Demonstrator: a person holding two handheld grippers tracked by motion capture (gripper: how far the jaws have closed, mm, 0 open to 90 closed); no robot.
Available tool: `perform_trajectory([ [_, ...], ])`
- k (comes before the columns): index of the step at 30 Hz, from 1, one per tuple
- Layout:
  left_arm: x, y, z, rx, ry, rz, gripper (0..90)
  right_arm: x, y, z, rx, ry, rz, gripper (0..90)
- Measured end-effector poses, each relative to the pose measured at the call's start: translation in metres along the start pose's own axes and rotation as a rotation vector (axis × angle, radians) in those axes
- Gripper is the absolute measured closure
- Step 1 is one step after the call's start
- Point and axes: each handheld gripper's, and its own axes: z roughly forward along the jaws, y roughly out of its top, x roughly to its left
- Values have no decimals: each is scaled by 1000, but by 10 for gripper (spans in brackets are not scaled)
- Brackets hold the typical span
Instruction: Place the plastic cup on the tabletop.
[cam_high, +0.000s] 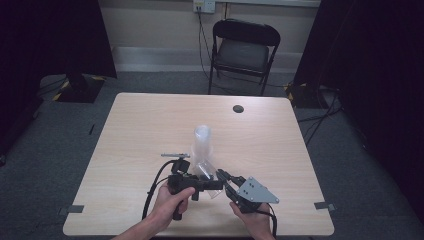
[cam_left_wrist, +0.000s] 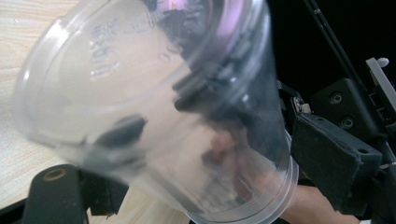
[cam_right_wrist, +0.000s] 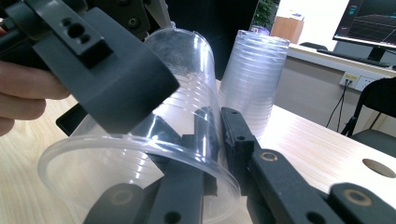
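Observation:
A single clear plastic cup (cam_high: 207, 172) is tipped on its side above the table (cam_high: 140, 125), between both grippers. My left gripper (cam_high: 212, 185) clasps the cup's body; in the left gripper view its jaws (cam_left_wrist: 163, 107) show dimly through the cup wall (cam_left_wrist: 107, 60). My right gripper (cam_right_wrist: 217, 121) pinches the cup's rim (cam_right_wrist: 196, 70), one jaw inside and one outside. Just beyond stands an upside-down stack of clear cups (cam_high: 202, 142), close behind the held cup in the right gripper view (cam_right_wrist: 250, 79). The left gripper's black jaw (cam_right_wrist: 102, 60) lies across the cup's top.
A thin grey metal piece (cam_high: 175, 155) lies on the table left of the stack. A dark round hole (cam_high: 238, 108) sits near the far edge. A black folding chair (cam_high: 243, 47) stands behind the table. The table's left and far parts are bare wood.

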Motion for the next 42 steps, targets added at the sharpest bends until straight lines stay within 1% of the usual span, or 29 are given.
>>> perform_trajectory([
  [1, 0, 0, 0, -3, 4, 8, 177, -1, 0, 0, 1, 1, 1, 859],
  [5, 0, 1, -2, -4, 6, 19, 167, -3, 0, -1, 5, -9, 6, 868],
  [9, 0, 1, -2, -2, 12, 30, 170, -8, 0, -2, 9, -22, 26, 869],
  [10, 0, 1, -2, 7, 9, 42, 171, -9, 0, -3, 14, -19, 34, 870],
  [12, 0, 1, -3, 2, 11, 61, 207, -11, 0, -4, 14, -27, 39, 869],
  [13, -1, 1, -4, 4, 18, 72, 204, -12, 0, -4, 18, -26, 44, 871],
  [16, 0, 2, -5, 3, 27, 80, 203, -16, 1, -6, 22, -34, 61, 877],
  [18, 0, 2, -5, 12, 36, 87, 198, -18, 2, -7, 25, -38, 74, 878],
  [21, 1, 2, -6, 25, 49, 116, 199, -22, 2, -10, 34, -51, 95, 882],
  [22, 1, 1, -6, 31, 57, 137, 199, -23, 3, -10, 34, -51, 101, 884],
  [23, 0, 1, -6, 31, 63, 149, 199, -24, 3, -11, 40, -54, 111, 888],
  [24, 0, 1, -6, 30, 70, 161, 199, -25, 3, -11, 46, -61, 111, 890],
  [28, 0, 3, -7, 29, 107, 187, 210, -29, 4, -13, 57, -66, 126, 893],
  [30, 0, 3, -8, 19, 129, 199, 217, -31, 5, -14, 63, -70, 131, 893],
  [33, 0, 4, -12, 1, 167, 240, 228, -34, 5, -15, 77, -69, 145, 893],
  [35, -2, 5, -14, -3, 184, 260, 235, -36, 5, -16, 85, -65, 159, 893],
  [37, -5, 6, -18, -10, 213, 297, 249, -38, 5, -17, 95, -67, 165, 893],
  [38, -7, 7, -20, -11, 221, 317, 249, -39, 5, -17, 103, -60, 170, 893],
  [41, -7, 6, -24, -35, 220, 329, 245, -39, 5, -17, 117, -52, 177, 891],
  [42, -6, 6, -26, -35, 232, 336, 245, -39, 5, -17, 125, -48, 185, 890],
])
